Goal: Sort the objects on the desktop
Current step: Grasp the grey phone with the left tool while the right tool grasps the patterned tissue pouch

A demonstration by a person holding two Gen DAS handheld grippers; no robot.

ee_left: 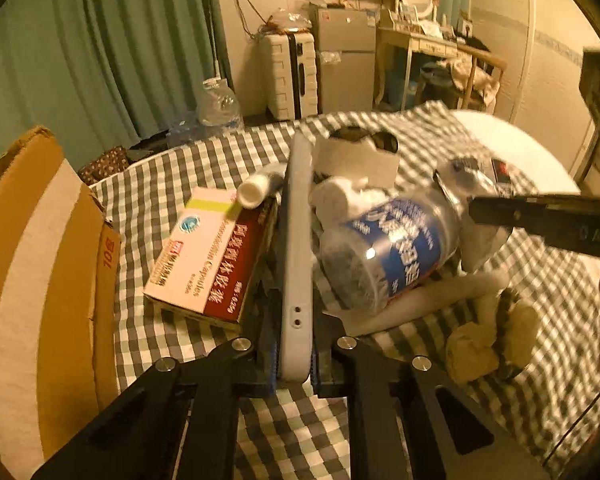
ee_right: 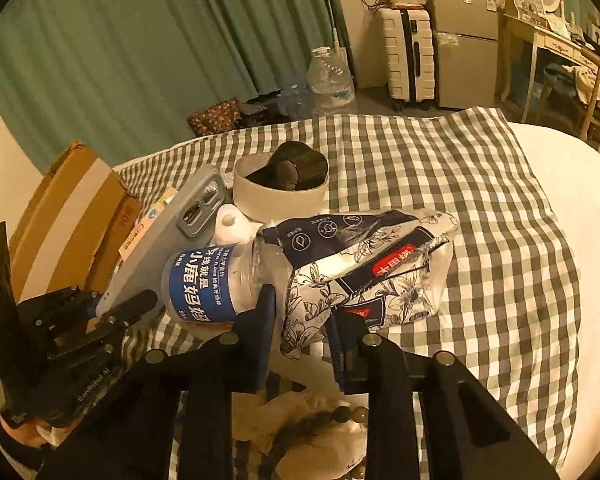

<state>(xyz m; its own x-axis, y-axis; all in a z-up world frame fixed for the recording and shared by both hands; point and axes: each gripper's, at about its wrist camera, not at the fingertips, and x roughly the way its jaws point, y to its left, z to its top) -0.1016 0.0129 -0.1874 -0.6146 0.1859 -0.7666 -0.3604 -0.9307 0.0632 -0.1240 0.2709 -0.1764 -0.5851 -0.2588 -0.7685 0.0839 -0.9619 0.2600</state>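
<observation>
My left gripper [ee_left: 294, 354] is shut on a grey-cased phone [ee_left: 297, 264], held on edge above the checked cloth; the phone also shows in the right wrist view [ee_right: 164, 240]. A red-and-white medicine box [ee_left: 210, 264] lies left of it, with a small white bottle [ee_left: 256, 190] on its far end. A clear floss jar with a blue label [ee_left: 396, 252] lies on its side to the right. My right gripper [ee_right: 300, 320] is closed on a floral tissue pack [ee_right: 364, 268] beside the jar [ee_right: 204, 284].
A cardboard box [ee_left: 40, 280] stands at the left edge of the table. A white round container holding dark objects [ee_right: 280, 192] sits behind the pile. A plush toy [ee_left: 496, 336] lies near the front. Bare white tabletop [ee_right: 580, 208] lies at the right.
</observation>
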